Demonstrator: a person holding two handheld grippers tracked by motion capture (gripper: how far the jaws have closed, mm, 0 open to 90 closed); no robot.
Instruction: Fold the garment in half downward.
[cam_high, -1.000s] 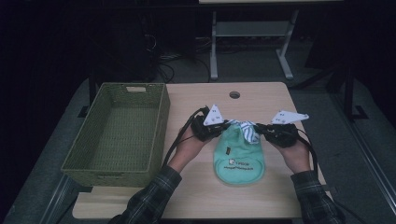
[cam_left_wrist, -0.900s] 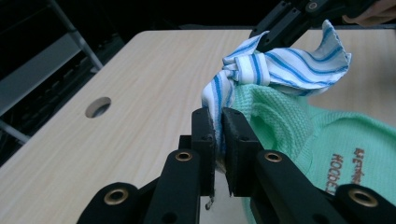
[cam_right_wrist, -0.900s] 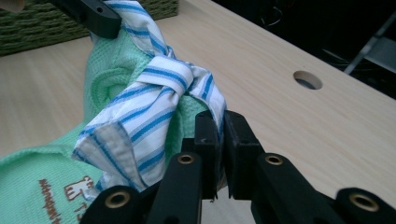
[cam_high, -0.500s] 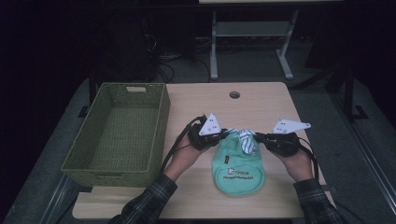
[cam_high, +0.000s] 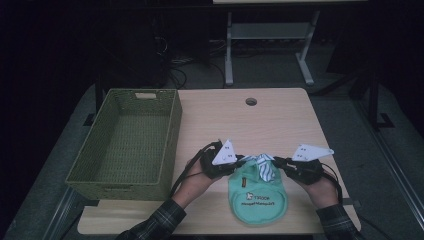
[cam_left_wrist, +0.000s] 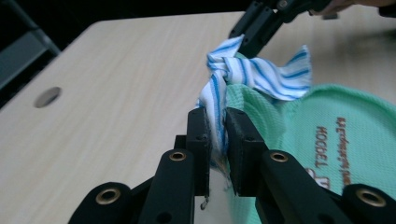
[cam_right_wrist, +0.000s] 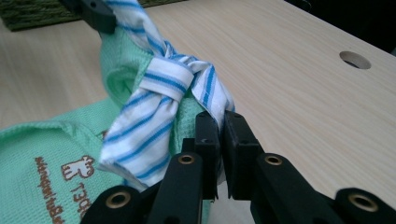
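Note:
A small mint-green garment (cam_high: 257, 197) with printed lettering lies flat near the table's front edge. A blue-and-white striped tie (cam_high: 264, 166) is knotted at its neck. My left gripper (cam_high: 239, 162) is shut on the tie's left end, and the left gripper view shows the striped cloth (cam_left_wrist: 254, 72) pinched between my jaws (cam_left_wrist: 217, 119). My right gripper (cam_high: 276, 162) is shut on the other end, with the knot (cam_right_wrist: 159, 88) just ahead of its jaws (cam_right_wrist: 220, 119). Both pairs of jaws have just been opening slightly, and the cloth is still between them.
An empty green woven basket (cam_high: 170, 125) stands on the left of the wooden table. A round cable hole (cam_high: 251, 101) sits at the table's far middle. Bare tabletop (cam_high: 240, 130) stretches beyond the garment. A metal desk frame (cam_high: 229, 55) stands behind on the dark floor.
Both hands have come toward the table's front edge and slightly down. The garment came with them and now lies closer to the person.

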